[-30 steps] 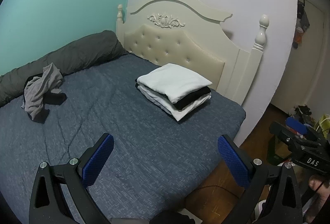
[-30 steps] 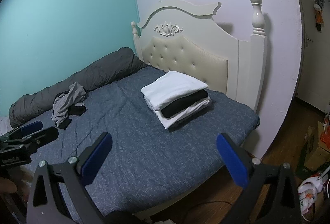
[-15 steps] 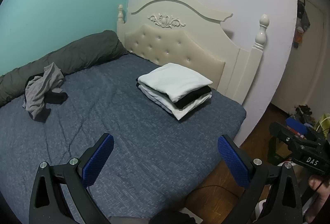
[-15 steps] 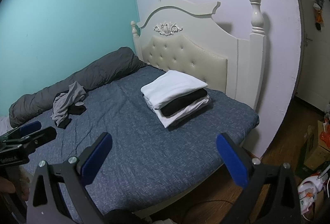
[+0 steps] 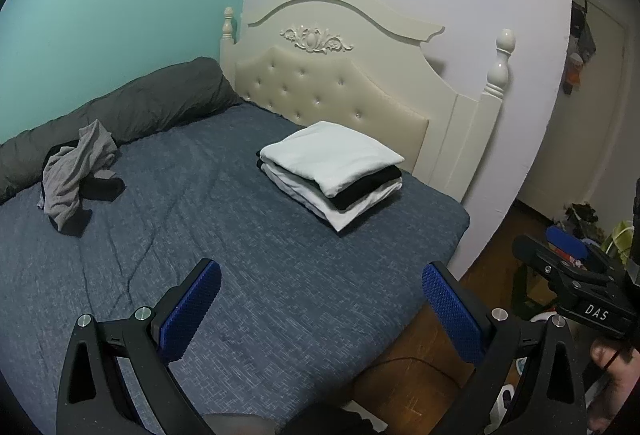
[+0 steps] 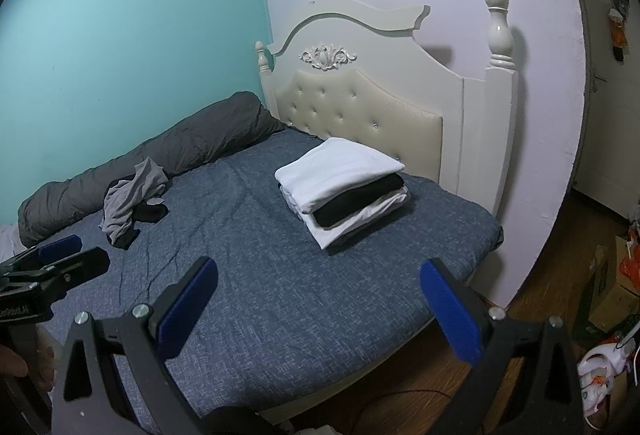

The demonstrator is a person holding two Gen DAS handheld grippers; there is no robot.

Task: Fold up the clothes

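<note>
Both views look across a bed covered with a mottled dark-blue bedspread (image 5: pixel 248 235) toward a cream tufted headboard with carved trim (image 5: pixel 332 87). The left gripper (image 5: pixel 322 309) has its blue-padded fingers spread wide with nothing between them, and it hangs above the near edge of the bed. The right gripper (image 6: pixel 318 309) is likewise spread and empty, over the same edge of the bed.

A neat stack of folded clothes, white layers with one black layer between them (image 5: pixel 332 171), lies on the bedspread at about 1 o'clock from the left gripper, just in front of the headboard. A crumpled grey garment (image 5: pixel 74 173) lies unfolded at about 10 o'clock, well apart from the stack, and partly covers a small black item (image 5: pixel 102 187). Behind it a long dark-grey rolled duvet (image 5: pixel 140 111) runs along the teal wall (image 5: pixel 112 3).

In the right wrist view, at 3 o'clock on the wooden floor, stands a brown cardboard box (image 6: pixel 612 295); what it holds cannot be made out. Each gripper appears at the edge of the other's view, with part of a hand (image 5: pixel 612 367) below.
</note>
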